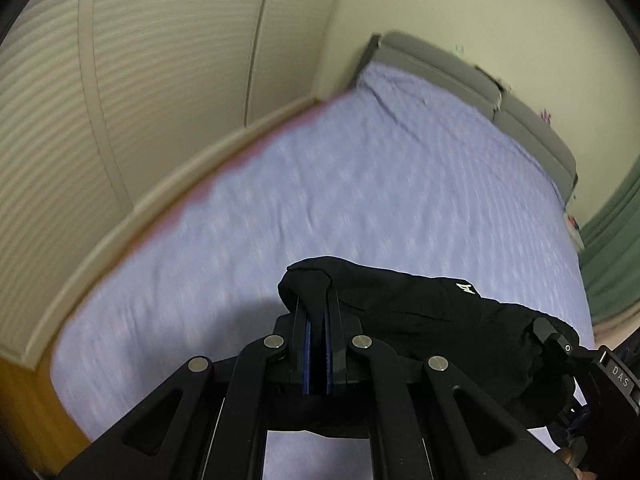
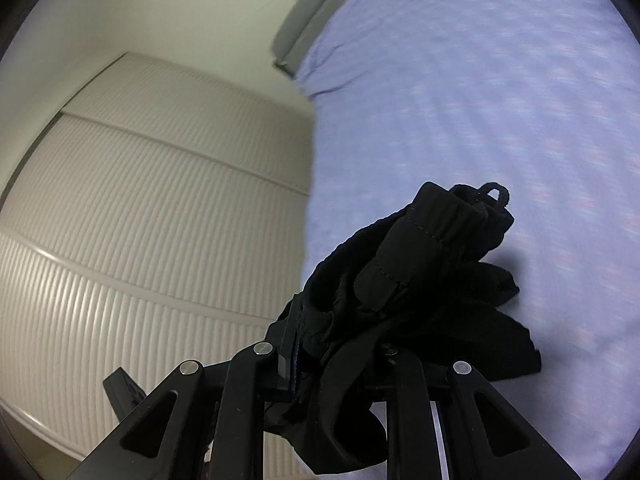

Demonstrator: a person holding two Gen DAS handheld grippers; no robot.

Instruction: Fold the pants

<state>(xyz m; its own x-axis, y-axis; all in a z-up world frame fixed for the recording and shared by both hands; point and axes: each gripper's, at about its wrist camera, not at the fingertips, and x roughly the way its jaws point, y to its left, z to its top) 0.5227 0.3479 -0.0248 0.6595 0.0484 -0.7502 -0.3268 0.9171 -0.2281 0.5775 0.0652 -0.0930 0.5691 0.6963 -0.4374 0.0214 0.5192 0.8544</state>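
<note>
Black fabric fills the jaws of both tools. In the left wrist view the left gripper (image 1: 318, 308) has its 2 blue-lined fingers (image 1: 307, 344) drawn almost together, clamped on a thin fold of the pants (image 1: 420, 312). From that pinch the cloth runs rightward in a rounded roll, past a small white logo, to the right gripper (image 1: 558, 338), whose black tip is buried in the other end of the garment at the frame's right edge.

In the right wrist view the right gripper (image 2: 320, 344) is closed on a thicker bunch of the pants (image 2: 404, 280); the jaws are mostly hidden by cloth, with only the left finger and a strip of blue pad showing. A stitched waistband edge and a small hanging loop (image 2: 496, 194) stick up beyond the grip, and loose folds spill down over the linkage bars.

The pants hang stretched between the 2 grippers, held up above the bed (image 1: 360, 200), which is covered in a pale lavender sheet with a faint pattern, blurred here. A grey headboard (image 1: 460, 80) stands at the bed's far end. Beside the bed runs a cream ribbed wardrobe (image 2: 140, 220), and a green curtain (image 1: 612, 248) shows at the right edge of the left wrist view.
</note>
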